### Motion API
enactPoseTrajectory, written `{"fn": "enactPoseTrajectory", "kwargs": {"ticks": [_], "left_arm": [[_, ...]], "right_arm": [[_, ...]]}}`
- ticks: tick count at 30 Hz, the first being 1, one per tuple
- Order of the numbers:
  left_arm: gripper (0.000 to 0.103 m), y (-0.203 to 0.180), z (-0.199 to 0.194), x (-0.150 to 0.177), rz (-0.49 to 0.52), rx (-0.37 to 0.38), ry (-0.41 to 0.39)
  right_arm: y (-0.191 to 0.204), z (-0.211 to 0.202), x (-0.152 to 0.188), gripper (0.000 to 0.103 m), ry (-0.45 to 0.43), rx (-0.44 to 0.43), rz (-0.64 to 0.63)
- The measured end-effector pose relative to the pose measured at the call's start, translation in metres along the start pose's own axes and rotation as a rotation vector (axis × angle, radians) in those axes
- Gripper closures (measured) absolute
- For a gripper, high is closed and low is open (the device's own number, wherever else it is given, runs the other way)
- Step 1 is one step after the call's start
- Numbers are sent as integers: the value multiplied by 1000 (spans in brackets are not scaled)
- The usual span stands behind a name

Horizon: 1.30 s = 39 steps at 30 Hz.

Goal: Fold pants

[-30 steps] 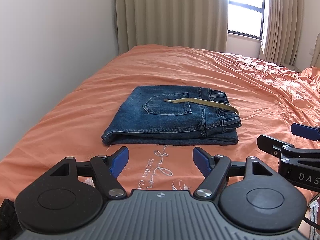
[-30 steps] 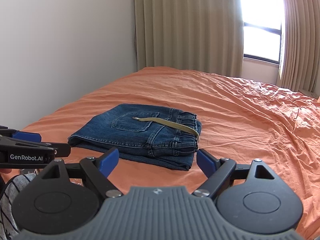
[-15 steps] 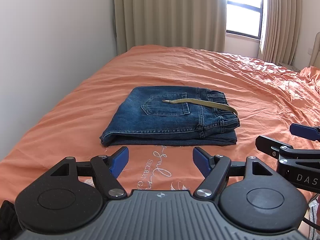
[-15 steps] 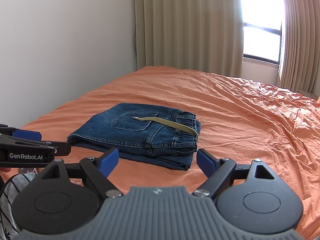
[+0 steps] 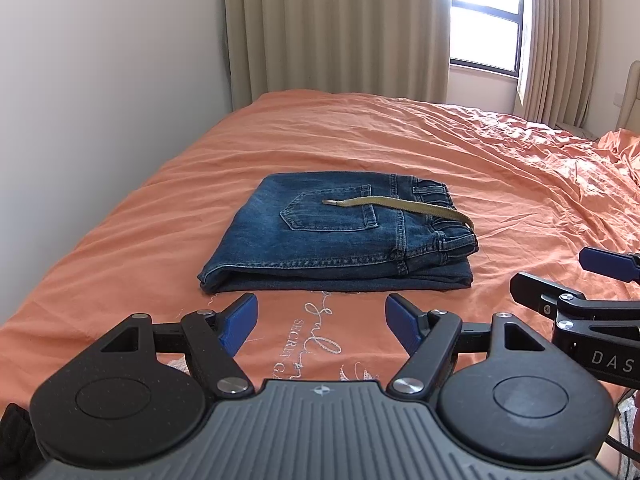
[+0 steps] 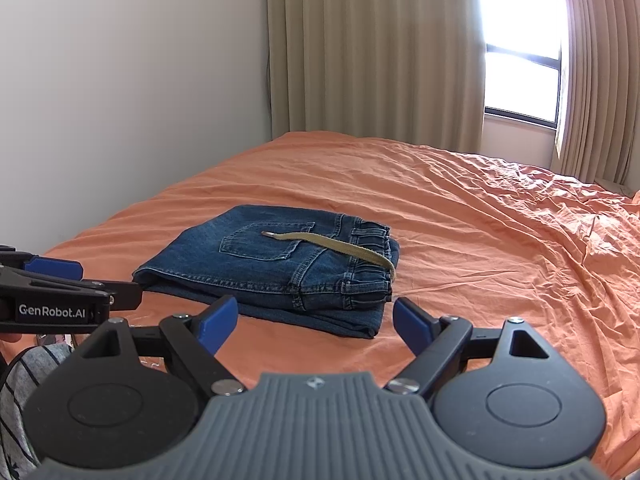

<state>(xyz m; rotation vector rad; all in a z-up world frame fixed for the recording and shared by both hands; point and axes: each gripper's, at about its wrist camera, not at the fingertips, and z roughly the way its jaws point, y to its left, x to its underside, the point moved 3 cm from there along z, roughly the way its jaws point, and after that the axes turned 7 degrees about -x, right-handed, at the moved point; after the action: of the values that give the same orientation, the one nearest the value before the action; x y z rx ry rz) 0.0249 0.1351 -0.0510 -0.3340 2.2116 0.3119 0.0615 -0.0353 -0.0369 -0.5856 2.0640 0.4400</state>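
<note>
A wide bed under a rumpled orange cotton sheet (image 5: 460, 152) carries the folded dark-blue denim pants (image 5: 320, 248) near its near edge, an olive woven belt (image 5: 400, 205) trailing across them. Left gripper (image 5: 320, 320) and right gripper (image 6: 316, 320) hang released, short of the pants.

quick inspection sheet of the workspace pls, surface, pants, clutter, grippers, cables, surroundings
surface: orange bedsheet, wrinkled toward the right, embroidered script near the front edge.
job's things: jeans folded into a compact rectangle, back pocket up, lying flat on the bed; olive belt draped across the top from the waistband.
clutter: nothing seen on the bed besides the jeans.
grippers: left hand-held gripper open, empty, short of the jeans; right hand-held gripper open, empty, also clear of them.
cables: dark cable at the lower right edge of the left view.
surroundings: white wall, beige curtains, bright window.
</note>
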Motion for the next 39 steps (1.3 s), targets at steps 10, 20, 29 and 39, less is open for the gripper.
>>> {"fn": "enactPoseTrajectory", "kwargs": {"ticks": [10,20,29,39], "left_arm": [[18,-1,-1,-1,2,3,-4],[18,-2,1,-1,11,5,-1],[18,-5,1,-1,25,20,-7],[18,-7,-1,-1,32,25,-25]], "right_arm": [[1,-1,1,22,-3,-1,0],[0,-1,1,22,-4,-1,0],[1,-1,-2,22,-2,12,6],[3,0,-2,22,-4,9,10]]}}
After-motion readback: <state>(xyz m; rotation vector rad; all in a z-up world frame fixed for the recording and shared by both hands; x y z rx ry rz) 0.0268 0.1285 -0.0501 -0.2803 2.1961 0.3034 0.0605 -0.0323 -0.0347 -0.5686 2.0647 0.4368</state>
